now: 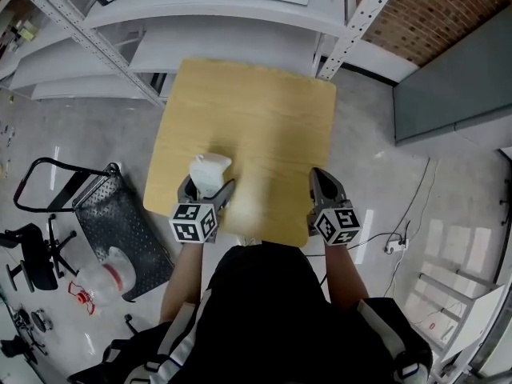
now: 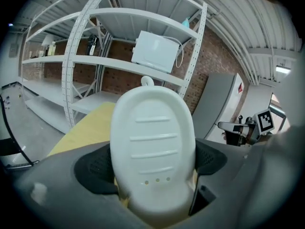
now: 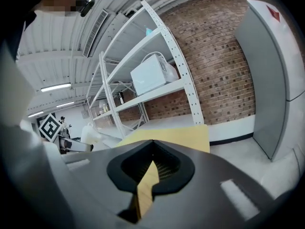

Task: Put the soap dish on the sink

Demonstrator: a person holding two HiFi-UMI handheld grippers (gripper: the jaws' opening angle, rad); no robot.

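- I am holding the soap dish (image 1: 208,170) between the jaws of my left gripper (image 1: 208,189), over the near left part of the table (image 1: 264,110).
- My right gripper (image 1: 324,184) is hovering at the table's near right corner, well apart from the left one, with nothing between its jaws.
- The table is standing straight before me, with the shelving (image 1: 224,50) just behind it.
- A microwave (image 2: 155,51) is sitting on a shelf beyond the table.
- A cart (image 1: 104,206) is standing on the floor left of the table, and a cabinet (image 1: 448,78) far right.
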